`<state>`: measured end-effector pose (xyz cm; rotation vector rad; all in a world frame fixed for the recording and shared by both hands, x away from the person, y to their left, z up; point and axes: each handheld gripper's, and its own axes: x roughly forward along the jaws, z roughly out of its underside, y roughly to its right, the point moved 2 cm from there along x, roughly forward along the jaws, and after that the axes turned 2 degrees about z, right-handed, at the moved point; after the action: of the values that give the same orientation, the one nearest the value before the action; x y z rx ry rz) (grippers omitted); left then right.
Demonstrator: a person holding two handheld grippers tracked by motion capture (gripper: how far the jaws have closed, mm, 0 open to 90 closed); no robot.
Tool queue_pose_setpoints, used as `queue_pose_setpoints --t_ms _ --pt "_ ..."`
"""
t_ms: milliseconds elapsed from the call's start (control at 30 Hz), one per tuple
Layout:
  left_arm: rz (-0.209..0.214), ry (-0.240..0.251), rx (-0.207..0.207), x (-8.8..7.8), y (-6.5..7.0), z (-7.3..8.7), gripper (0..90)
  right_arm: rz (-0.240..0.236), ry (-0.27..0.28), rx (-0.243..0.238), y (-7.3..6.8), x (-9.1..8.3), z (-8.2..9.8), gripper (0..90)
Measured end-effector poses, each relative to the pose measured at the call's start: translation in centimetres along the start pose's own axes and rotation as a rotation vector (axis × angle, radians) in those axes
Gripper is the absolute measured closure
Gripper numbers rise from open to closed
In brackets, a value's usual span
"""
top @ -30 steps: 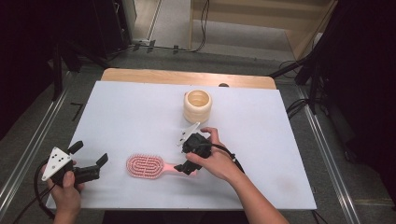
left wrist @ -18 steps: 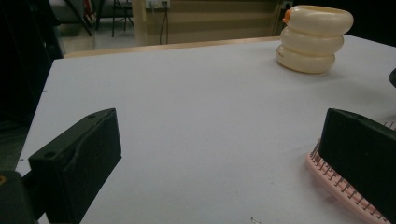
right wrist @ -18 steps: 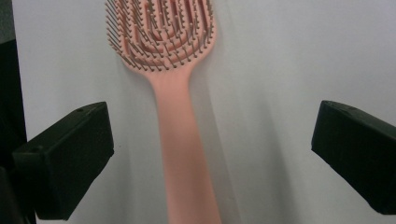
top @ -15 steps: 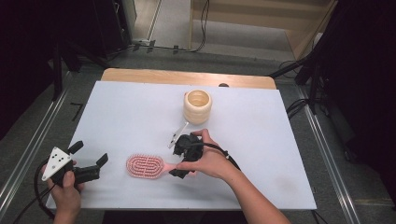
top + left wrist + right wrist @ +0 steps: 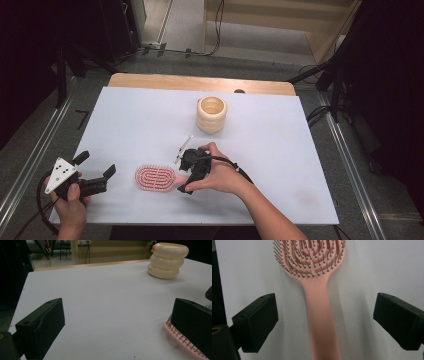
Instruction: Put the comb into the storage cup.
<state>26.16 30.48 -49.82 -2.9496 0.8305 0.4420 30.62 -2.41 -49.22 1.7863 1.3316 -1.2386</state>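
A pink hairbrush (image 5: 156, 177) lies bristles up on the white table (image 5: 130, 120), near the front, with its handle pointing right. My right gripper (image 5: 182, 175) is low over that handle. In the right gripper view the handle (image 5: 322, 322) runs up between the two black jaws, which stand wide apart on either side without touching it, and the bristled head (image 5: 309, 257) is just beyond them. My left gripper (image 5: 97, 165) is open near the table's front left corner, to the left of the brush. An edge of the brush (image 5: 182, 341) shows behind its right jaw.
A cream ribbed cup (image 5: 211, 115) stands upright toward the back middle of the table, also seen far off as the cup (image 5: 167, 261) in the left gripper view. The wooden table edge (image 5: 200, 82) runs along the back. Metal rails flank both sides.
My right gripper has moved left and down toward the brush and now straddles its handle. The left gripper and the brush have stayed put.
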Motion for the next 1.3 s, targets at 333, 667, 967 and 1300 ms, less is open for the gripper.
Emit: queue_pose_setpoints --t_ms 333,667,967,1300 --pt "0.001 0.000 -0.001 0.0 0.0 0.0 0.0 0.022 -0.024 -0.023 -0.5 0.8 -0.4 23.5" --pt "0.001 -0.001 0.000 0.0 0.0 0.0 0.0 0.059 -0.062 -0.061 -0.7 1.0 -0.6 46.9" --pt "0.000 -0.002 0.000 0.0 0.0 0.0 0.0 0.063 -0.083 -0.134 -1.4 1.2 -1.0 67.2" --pt "0.001 -0.003 0.000 0.0 0.0 0.0 0.0 0.042 -0.046 -0.136 -1.4 1.0 -0.6 68.1"
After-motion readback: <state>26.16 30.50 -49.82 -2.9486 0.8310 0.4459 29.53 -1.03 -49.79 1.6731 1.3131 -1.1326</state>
